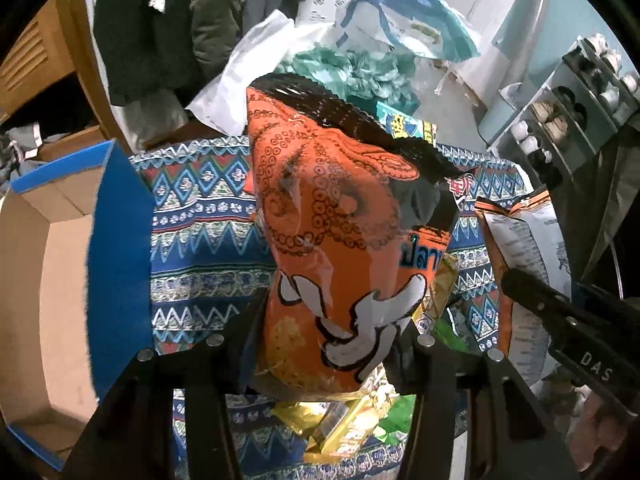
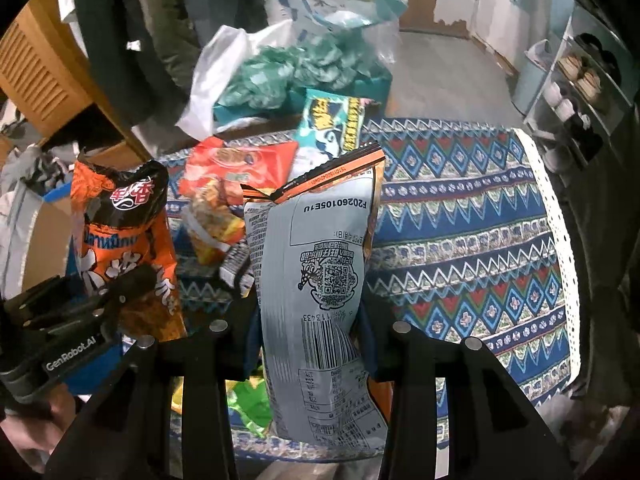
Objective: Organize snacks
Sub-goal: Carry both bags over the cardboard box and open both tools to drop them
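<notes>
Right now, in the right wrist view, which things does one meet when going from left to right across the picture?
Left gripper → orange snack bag it holds → red snack bag lying on the cloth → grey-backed snack bag between the right gripper's fingers → bare patterned tablecloth → shoe rack.

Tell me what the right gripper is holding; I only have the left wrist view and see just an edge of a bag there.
Observer: The right gripper has its jaws shut on a grey-backed snack bag, printed back facing the camera, with barcode and QR code.
Operator: Report what lies on the cloth behind it.
Observer: A red snack bag lies flat on the patterned tablecloth.
Operator: Describe the cloth to the right.
Observer: Bare, ending in a white lace edge.
</notes>
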The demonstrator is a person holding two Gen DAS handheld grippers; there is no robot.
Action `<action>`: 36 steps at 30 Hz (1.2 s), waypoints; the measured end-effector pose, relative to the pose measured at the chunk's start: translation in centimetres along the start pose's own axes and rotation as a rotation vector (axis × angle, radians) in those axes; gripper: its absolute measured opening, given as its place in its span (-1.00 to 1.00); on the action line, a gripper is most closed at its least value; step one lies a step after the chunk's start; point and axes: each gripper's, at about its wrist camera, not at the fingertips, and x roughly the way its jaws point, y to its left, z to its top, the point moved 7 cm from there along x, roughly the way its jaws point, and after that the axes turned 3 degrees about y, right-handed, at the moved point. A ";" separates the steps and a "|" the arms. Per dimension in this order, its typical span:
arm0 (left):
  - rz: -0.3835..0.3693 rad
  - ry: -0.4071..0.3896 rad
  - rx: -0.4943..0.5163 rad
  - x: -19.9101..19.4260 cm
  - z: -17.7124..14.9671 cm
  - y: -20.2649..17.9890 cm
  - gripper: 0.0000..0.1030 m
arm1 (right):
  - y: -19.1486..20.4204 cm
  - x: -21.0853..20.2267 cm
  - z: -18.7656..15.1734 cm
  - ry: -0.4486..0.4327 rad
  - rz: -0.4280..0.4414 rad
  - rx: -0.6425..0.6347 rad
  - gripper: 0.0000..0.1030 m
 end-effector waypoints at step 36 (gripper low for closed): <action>0.150 -0.145 -0.246 -12.4 -2.7 19.8 -0.01 | 24.4 -2.2 1.9 -0.001 0.230 -0.288 -0.25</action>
